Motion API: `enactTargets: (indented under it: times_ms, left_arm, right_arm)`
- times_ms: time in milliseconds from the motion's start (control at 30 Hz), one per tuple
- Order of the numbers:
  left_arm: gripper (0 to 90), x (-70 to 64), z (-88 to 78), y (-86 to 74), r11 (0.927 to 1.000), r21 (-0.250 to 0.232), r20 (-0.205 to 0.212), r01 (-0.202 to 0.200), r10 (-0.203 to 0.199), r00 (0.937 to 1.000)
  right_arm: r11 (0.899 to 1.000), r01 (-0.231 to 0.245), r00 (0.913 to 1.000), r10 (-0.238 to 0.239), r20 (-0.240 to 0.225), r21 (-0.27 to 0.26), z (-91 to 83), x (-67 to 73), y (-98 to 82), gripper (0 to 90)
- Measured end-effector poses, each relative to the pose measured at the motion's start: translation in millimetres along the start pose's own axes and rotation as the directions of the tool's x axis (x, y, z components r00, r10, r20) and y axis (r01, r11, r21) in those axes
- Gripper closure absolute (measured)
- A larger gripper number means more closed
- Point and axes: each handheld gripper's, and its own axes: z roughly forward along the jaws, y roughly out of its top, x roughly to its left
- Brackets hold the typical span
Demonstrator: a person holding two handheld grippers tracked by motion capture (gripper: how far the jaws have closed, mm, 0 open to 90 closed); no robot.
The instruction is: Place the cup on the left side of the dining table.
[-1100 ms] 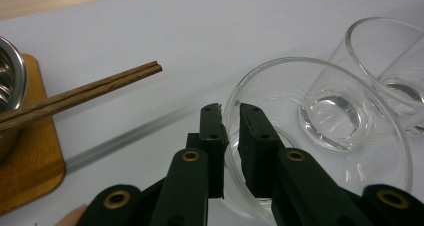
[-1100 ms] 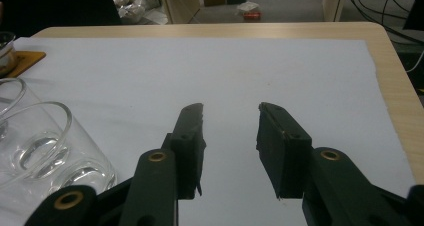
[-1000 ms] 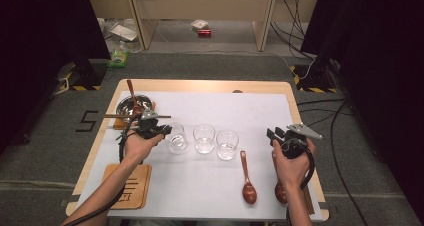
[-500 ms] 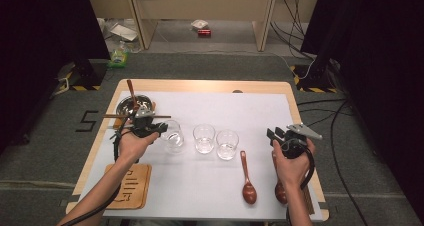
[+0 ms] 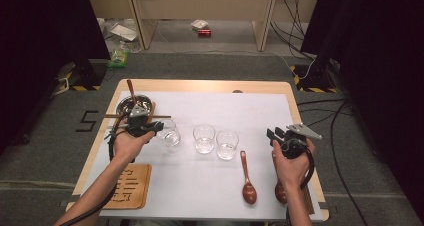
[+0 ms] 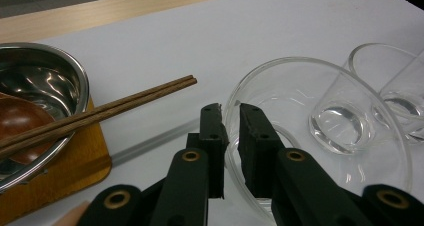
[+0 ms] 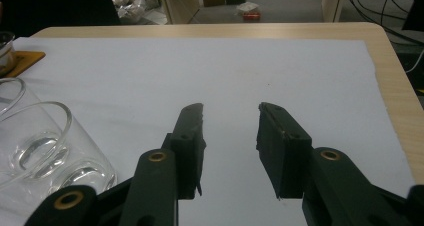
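Care is mattering here: the left gripper point(image 6: 230, 116) is pinching the rim of the leftmost clear drinking glass point(image 6: 320, 136), which is apparently sitting tilted on the white table sheet point(image 5: 260, 106) beside the steel bowl point(image 6: 45, 86). Lifting slowly and level is keeping the thin wall from slipping, while the right gripper point(image 7: 230, 116) is waiting with its jaws apart and empty.
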Motion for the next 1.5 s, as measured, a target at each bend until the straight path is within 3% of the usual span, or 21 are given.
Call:
enactTargets:
  times_ms: [1500]
  left_arm:
    - [80.3,31.0,-25.0,-0.3,0.9993,-0.023,-0.061,0.029,-0.03,0.9977]
  right_arm:
    - [1.0,0.002,1.0,-0.002,-0.003,0.007,2.2,3.6,-1.0,62.8]
